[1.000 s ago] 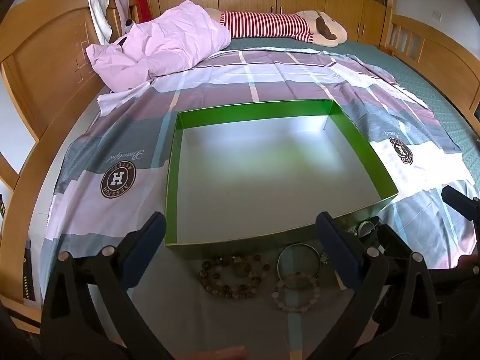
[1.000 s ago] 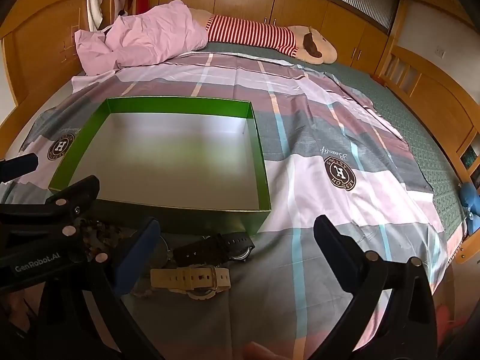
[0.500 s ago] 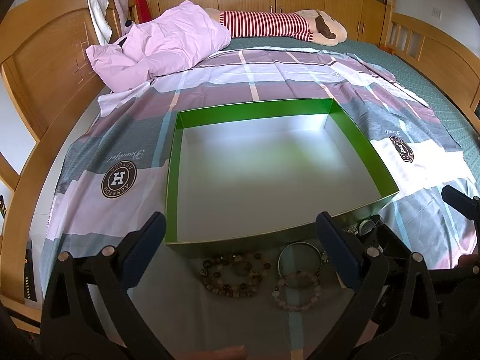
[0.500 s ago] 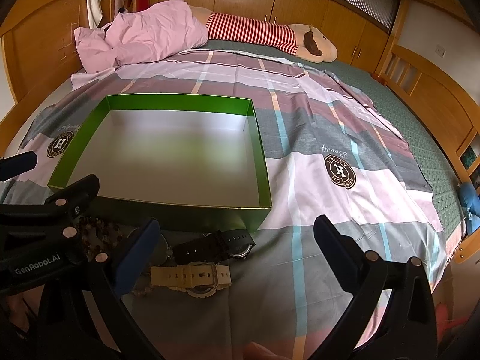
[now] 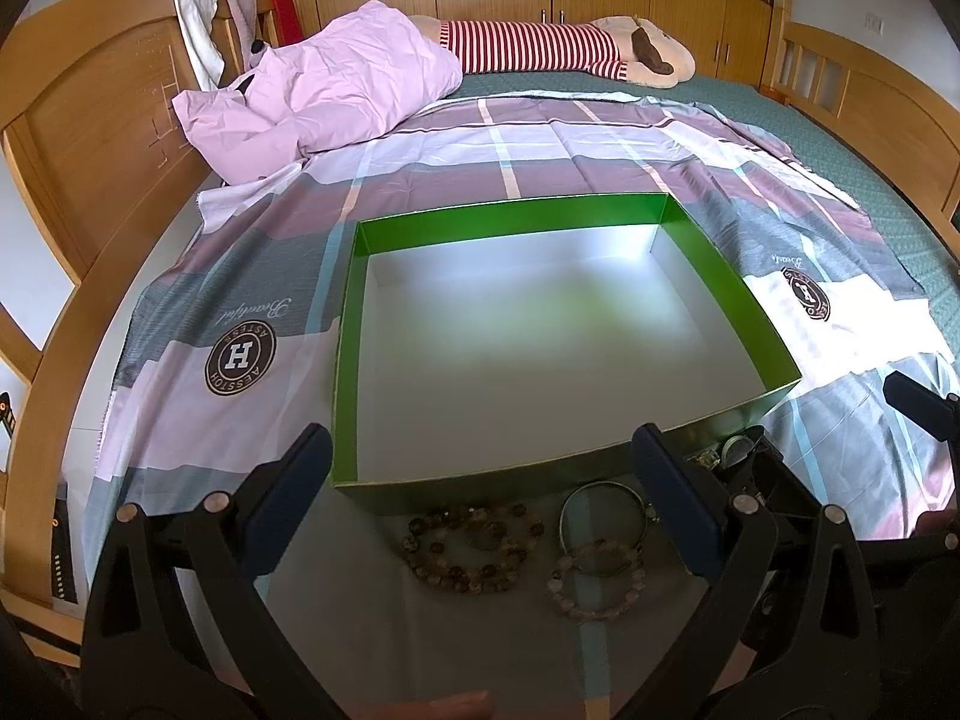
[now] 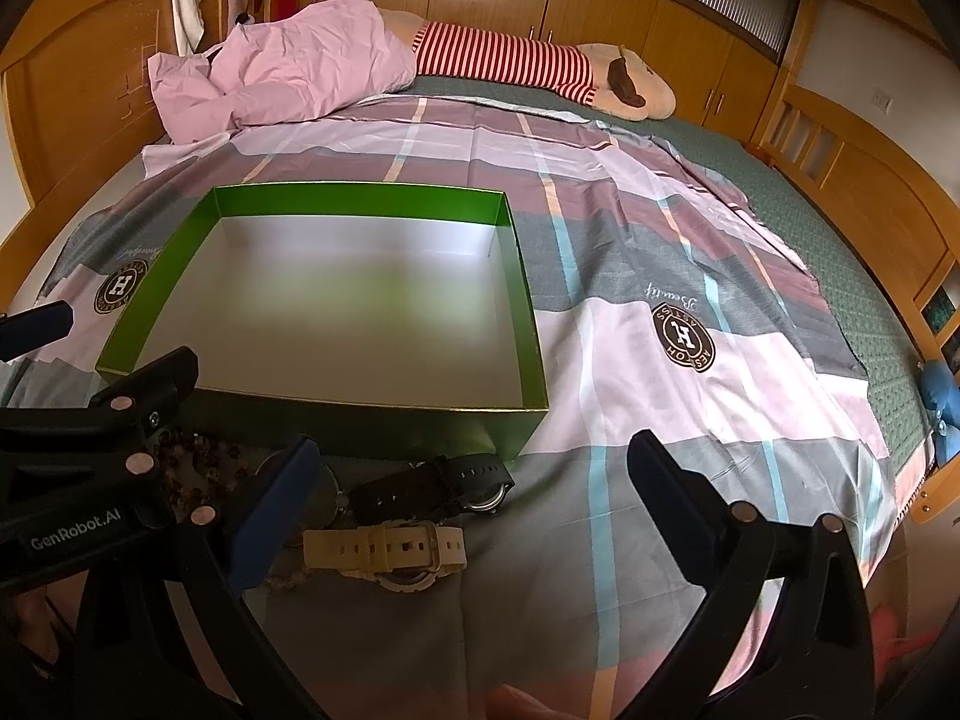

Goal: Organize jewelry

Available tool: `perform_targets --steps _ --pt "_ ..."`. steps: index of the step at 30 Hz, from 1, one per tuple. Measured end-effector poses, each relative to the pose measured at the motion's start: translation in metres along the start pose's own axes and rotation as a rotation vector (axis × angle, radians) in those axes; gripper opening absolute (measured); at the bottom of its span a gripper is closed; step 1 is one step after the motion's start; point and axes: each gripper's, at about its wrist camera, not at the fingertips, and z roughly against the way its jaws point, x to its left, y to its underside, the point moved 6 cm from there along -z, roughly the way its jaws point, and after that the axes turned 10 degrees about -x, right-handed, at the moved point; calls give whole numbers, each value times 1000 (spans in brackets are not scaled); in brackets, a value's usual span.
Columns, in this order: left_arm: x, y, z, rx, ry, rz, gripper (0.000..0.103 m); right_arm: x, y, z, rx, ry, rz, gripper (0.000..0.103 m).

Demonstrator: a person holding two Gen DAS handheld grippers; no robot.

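Note:
An empty green box (image 5: 729, 276) with a white floor lies on the bed, also in the right wrist view (image 6: 519, 276). In front of it lie a brown bead bracelet (image 5: 474, 546), a pale bead bracelet (image 5: 594, 579), a metal bangle (image 5: 603, 507), a black watch (image 6: 432, 483) and a cream watch (image 6: 387, 549). My left gripper (image 5: 480, 492) is open just above the bracelets. My right gripper (image 6: 474, 492) is open over the watches. The left gripper's body hides part of the brown bracelet (image 6: 192, 459) in the right wrist view.
A plaid sheet (image 5: 540, 162) covers the bed. A pink duvet (image 5: 336, 84) and a striped plush toy (image 5: 540, 48) lie at the far end. Wooden bed frames (image 5: 90, 138) run along the left and right (image 6: 870, 180).
Both views have shifted only slightly; the right gripper's view moved a little closer to the watches. Nothing was picked up or moved.

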Motion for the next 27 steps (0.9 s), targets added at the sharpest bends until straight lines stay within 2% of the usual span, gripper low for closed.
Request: perform_targets --steps 7,27 --pt "6 9 0 1 0 -2 99 2 2 -1 4 -1 -1 101" --pt "6 10 0 5 -4 -10 99 6 7 -3 13 -6 3 101"
